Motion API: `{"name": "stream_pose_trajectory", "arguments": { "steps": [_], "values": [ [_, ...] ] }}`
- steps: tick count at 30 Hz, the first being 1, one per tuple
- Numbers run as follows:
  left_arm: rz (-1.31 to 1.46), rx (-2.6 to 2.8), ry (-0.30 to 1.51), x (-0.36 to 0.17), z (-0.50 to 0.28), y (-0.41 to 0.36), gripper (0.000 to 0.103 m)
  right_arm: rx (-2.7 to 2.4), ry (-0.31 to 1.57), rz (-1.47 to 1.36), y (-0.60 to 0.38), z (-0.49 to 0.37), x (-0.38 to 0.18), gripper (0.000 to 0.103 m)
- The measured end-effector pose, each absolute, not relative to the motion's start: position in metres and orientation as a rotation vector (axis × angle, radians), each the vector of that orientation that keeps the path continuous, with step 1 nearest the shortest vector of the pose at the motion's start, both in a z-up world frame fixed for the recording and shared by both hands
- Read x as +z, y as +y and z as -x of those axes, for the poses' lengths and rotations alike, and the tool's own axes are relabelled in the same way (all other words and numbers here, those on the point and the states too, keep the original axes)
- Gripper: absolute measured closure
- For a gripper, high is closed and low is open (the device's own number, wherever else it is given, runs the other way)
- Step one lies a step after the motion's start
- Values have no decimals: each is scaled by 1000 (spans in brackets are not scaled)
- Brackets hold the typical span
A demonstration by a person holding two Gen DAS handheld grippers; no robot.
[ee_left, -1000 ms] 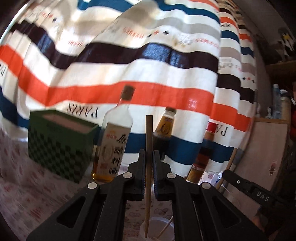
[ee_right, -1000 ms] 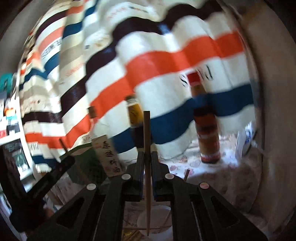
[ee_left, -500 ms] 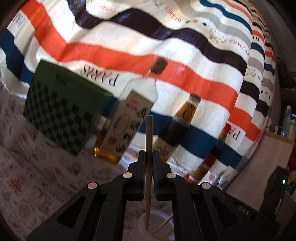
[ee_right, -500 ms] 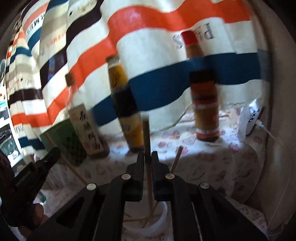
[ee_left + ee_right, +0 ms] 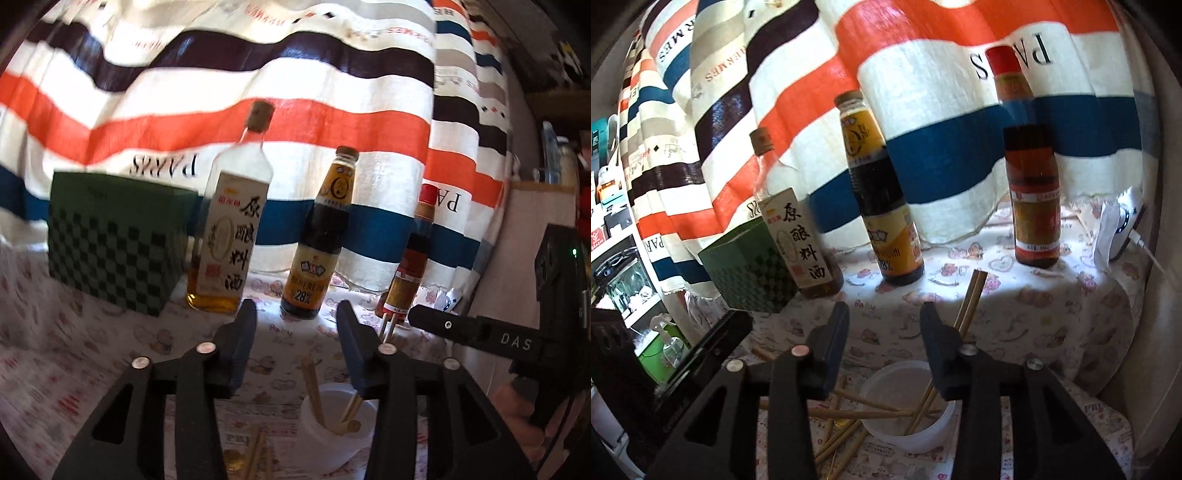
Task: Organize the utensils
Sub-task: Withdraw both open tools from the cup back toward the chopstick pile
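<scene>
Chopsticks (image 5: 964,314) half hidden by right gripper (image 5: 884,314) (jaws parted), cup (image 5: 905,435) base cropped

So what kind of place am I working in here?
Likely a home kitchen or dining corner: sauce bottles stand on a table with a printed cloth, wooden chopsticks sit in a white cup, and a striped sheet hangs behind.
</scene>
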State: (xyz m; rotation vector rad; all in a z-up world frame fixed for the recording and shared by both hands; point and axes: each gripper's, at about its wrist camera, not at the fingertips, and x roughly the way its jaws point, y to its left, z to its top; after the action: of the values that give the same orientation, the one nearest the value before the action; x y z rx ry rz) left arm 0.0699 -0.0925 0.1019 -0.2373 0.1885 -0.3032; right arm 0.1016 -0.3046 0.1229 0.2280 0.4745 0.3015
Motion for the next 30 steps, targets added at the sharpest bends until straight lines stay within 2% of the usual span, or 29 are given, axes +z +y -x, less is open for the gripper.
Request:
{"name": "stream_pose_trajectory", "arguments": {
  "steps": [11,16,18,24,27,30],
  "values": [
    [112,-157,125,119,-32,-63,27,313,425,-190,-289,-83,133,60],
    [59,-75,114,117,-19,-46,19,312,391,-183,-281,-67,140,58],
    [36,-54,107,116,-14,-43,9,333,375,-153,-276,-58,142,53],
    [4,-11,95,104,-2,-42,1,289,417,-122,-270,-41,131,50],
    [-13,12,79,91,2,-47,1,275,428,-77,-263,-24,118,44],
    [0,13,101,71,2,-49,1,262,434,-42,-257,-9,102,44]
  ]
}}
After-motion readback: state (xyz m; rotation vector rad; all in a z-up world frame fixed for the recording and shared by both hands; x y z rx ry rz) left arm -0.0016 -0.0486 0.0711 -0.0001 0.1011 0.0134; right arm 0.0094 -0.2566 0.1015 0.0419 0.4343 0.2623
